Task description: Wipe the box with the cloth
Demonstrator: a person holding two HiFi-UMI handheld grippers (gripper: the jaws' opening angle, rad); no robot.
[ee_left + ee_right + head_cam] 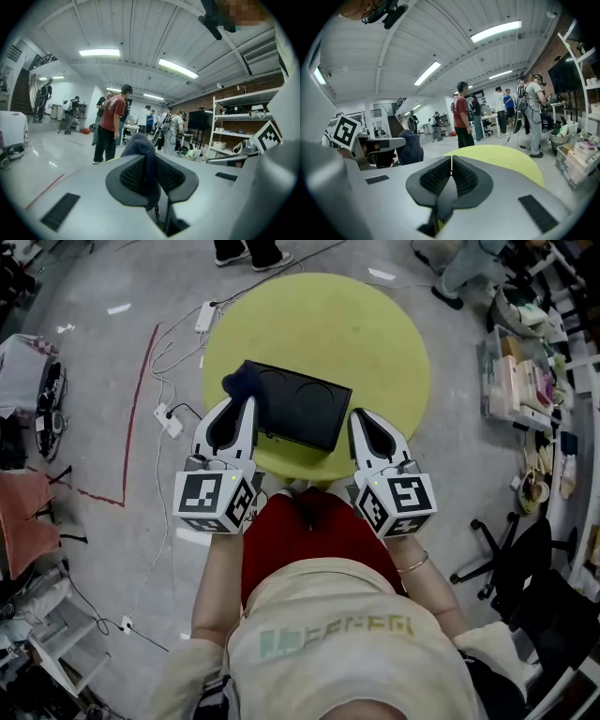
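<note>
The black box [298, 406] lies flat on the round yellow table [319, 324], toward the table's near edge, with two shallow circular recesses visible in its top face; the dark blue cloth [242, 381] sits bunched at the box's far left corner, overlapping that corner and the table beside it. The left gripper [246, 401] points along the box's left edge; in the left gripper view its jaws are clamped on a fold of the cloth, which rises as a rounded mound above the ribbed pads [131, 174]. The right gripper [359, 416] lies just beside the box's right edge; contact with the box cannot be confirmed; in the right gripper view its jaws are pressed together with nothing between them, and the yellow tabletop extends beyond the tips. Each gripper carries a marker cube [216, 501] at its rear, nearest the person. The person's red garment [305, 531] and a bracelet [412, 564] on the right wrist are visible below the grippers. On the grey floor left of the table lie white cables and a power strip [204, 317], with a red tape line [141, 399] further left; an office chair [511, 559] and cluttered shelving [525, 381] stand at the right. Several people stand beyond the table, one in a red shirt [112, 124].
</note>
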